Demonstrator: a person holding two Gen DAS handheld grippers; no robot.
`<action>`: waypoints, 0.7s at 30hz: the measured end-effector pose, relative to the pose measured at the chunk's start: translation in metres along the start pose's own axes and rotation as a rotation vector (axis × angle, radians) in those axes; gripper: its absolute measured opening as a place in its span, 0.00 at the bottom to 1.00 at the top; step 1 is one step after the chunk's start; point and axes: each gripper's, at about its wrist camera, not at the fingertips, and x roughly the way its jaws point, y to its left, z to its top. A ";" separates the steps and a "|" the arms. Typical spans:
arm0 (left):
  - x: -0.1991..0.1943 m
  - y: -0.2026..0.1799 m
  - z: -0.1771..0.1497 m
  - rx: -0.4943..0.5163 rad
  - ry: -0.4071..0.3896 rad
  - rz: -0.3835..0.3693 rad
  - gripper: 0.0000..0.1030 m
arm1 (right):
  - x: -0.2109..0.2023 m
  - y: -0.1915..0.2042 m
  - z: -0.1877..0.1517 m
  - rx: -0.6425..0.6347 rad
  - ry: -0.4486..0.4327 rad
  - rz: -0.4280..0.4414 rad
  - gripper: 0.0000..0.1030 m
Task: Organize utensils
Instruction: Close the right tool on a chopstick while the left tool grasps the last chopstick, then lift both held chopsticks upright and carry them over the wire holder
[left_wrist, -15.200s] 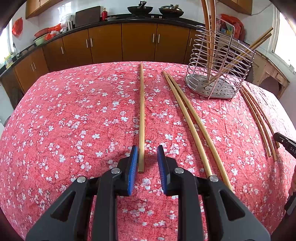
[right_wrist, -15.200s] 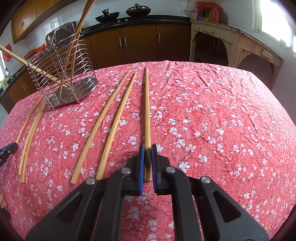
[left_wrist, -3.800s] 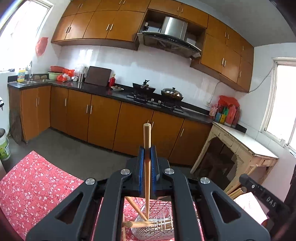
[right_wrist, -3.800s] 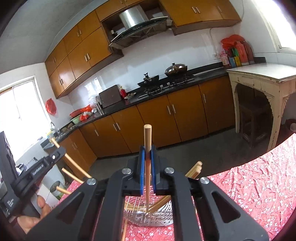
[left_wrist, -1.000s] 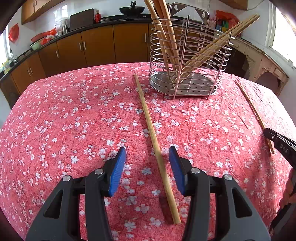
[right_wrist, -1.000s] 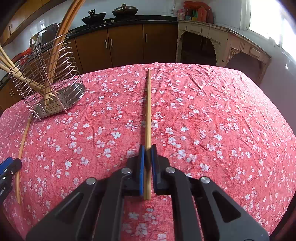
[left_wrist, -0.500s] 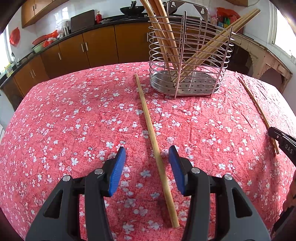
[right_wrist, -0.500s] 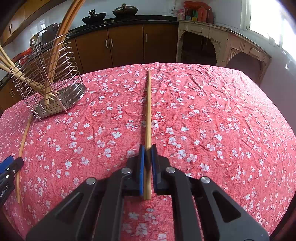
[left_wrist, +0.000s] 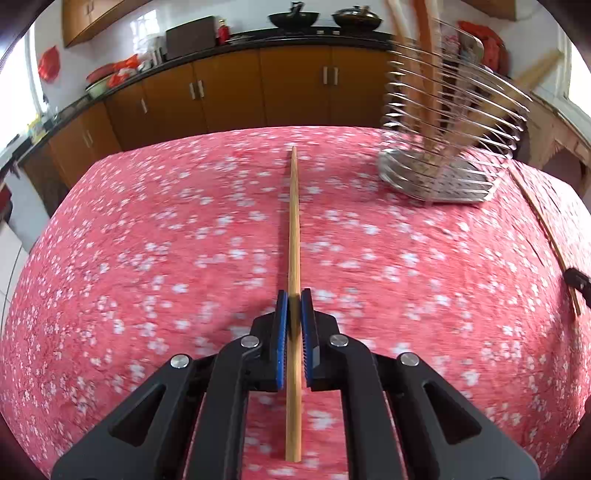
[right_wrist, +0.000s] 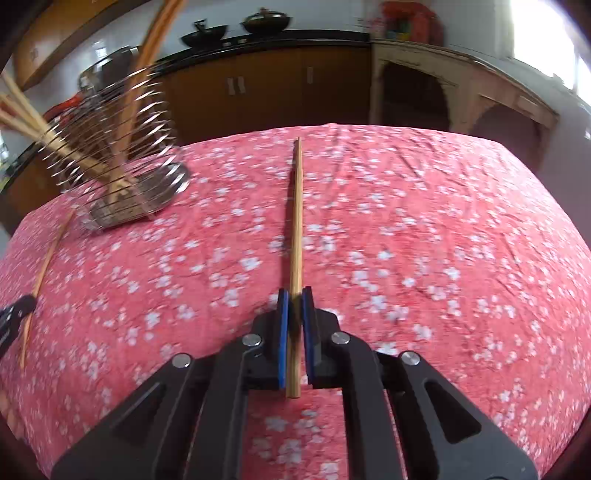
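My left gripper (left_wrist: 294, 299) is shut on a long wooden chopstick (left_wrist: 294, 221) that points away over the red flowered tablecloth (left_wrist: 147, 240). My right gripper (right_wrist: 294, 297) is shut on another long wooden chopstick (right_wrist: 296, 206), also pointing away. The wire utensil basket (left_wrist: 443, 147) stands at the far right in the left wrist view and at the far left in the right wrist view (right_wrist: 118, 155); it holds several chopsticks leaning out of its top.
Another chopstick (left_wrist: 546, 236) lies on the cloth by the right table edge; in the right wrist view it (right_wrist: 44, 273) lies at the left. Brown kitchen cabinets (left_wrist: 229, 88) and a counter with woks stand beyond the table. A pale side table (right_wrist: 461, 96) stands far right.
My left gripper has closed on the chopstick that lay between its open jaws and lined up with it. My right gripper keeps its chopstick; both views have shifted and blurred with motion.
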 end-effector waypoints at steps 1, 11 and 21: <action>0.001 0.007 0.000 -0.010 0.000 -0.010 0.08 | -0.001 0.003 -0.001 -0.014 0.001 0.006 0.09; 0.001 0.018 0.001 -0.026 -0.001 -0.051 0.12 | -0.004 0.010 -0.003 -0.037 0.002 0.017 0.09; -0.015 0.004 -0.014 0.018 0.000 -0.007 0.07 | -0.003 0.008 -0.003 -0.041 0.001 0.029 0.08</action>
